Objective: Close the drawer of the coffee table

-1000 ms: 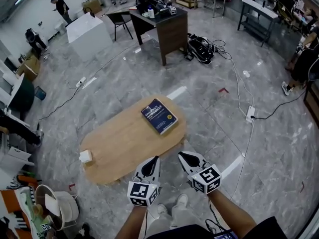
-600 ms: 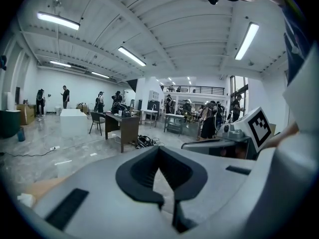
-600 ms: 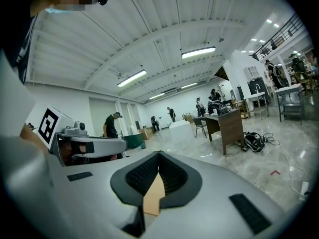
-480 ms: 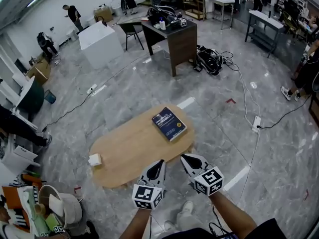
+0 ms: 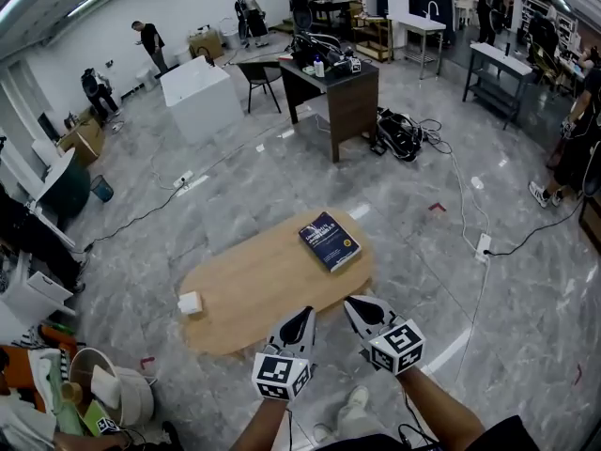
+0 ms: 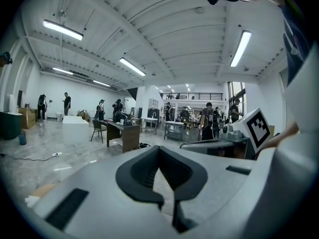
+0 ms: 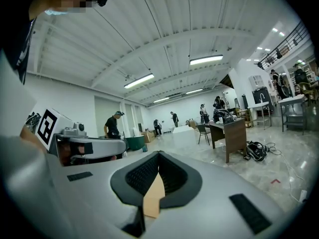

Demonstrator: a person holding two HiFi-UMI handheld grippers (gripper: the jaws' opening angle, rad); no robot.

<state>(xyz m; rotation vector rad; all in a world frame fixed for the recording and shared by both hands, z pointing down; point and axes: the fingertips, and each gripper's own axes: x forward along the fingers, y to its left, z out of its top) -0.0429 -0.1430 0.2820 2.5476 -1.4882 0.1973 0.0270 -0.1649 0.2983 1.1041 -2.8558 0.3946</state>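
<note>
The coffee table is a low oval of light wood in the middle of the head view. No drawer shows from above. My left gripper and right gripper hover side by side just off the table's near edge, both shut and holding nothing. In the left gripper view the left gripper has its jaws together, pointing out across the room. In the right gripper view the right gripper is also shut, and a sliver of the wooden top shows through the notch below the tips.
A blue book lies on the table's right end and a small white box on its left end. Cables and a power strip cross the marble floor to the right. A dark desk stands farther off. Bags and clutter sit near left.
The head view has lifted, taking in more of the far room; the table has shifted right and lower in frame. Both grippers stay shut by the near edge.
</note>
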